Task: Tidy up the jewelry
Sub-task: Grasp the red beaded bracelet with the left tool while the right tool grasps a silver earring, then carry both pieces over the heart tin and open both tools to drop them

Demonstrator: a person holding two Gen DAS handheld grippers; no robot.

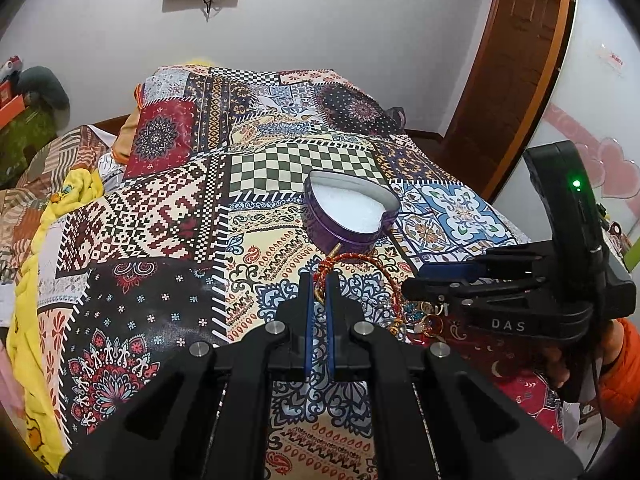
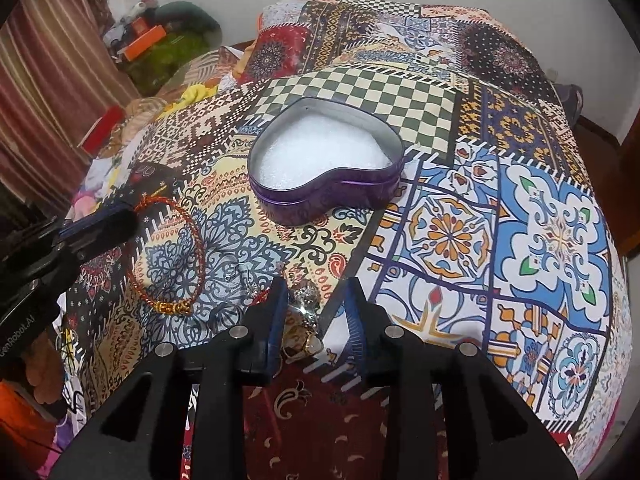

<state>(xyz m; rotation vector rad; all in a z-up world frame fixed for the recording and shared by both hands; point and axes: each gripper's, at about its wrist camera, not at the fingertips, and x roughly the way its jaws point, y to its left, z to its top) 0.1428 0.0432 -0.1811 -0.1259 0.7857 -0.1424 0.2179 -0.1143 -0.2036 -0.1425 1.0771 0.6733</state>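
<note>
A purple heart-shaped tin (image 1: 348,216) (image 2: 324,176) with white padding inside stands open on the patterned bedspread. My left gripper (image 1: 320,284) (image 2: 120,218) is shut on a red and gold braided bracelet (image 1: 360,258) (image 2: 172,256). The bracelet's loop trails over the cloth toward the tin. My right gripper (image 2: 316,300) (image 1: 416,282) stands open over a small heap of silver and gold jewelry (image 2: 304,312) (image 1: 424,320). The heap lies between its fingers, close to the left one, and the pads do not press on it. The tin is a short way beyond both grippers.
The bedspread (image 2: 520,220) covers a bed that drops off at the right and near edges. A yellow blanket (image 1: 40,240) and pillows lie at the left. Cluttered boxes (image 2: 144,40) sit at the back left. A wooden door (image 1: 512,80) stands at the right, and an orange sleeve (image 1: 624,360) is behind the right gripper.
</note>
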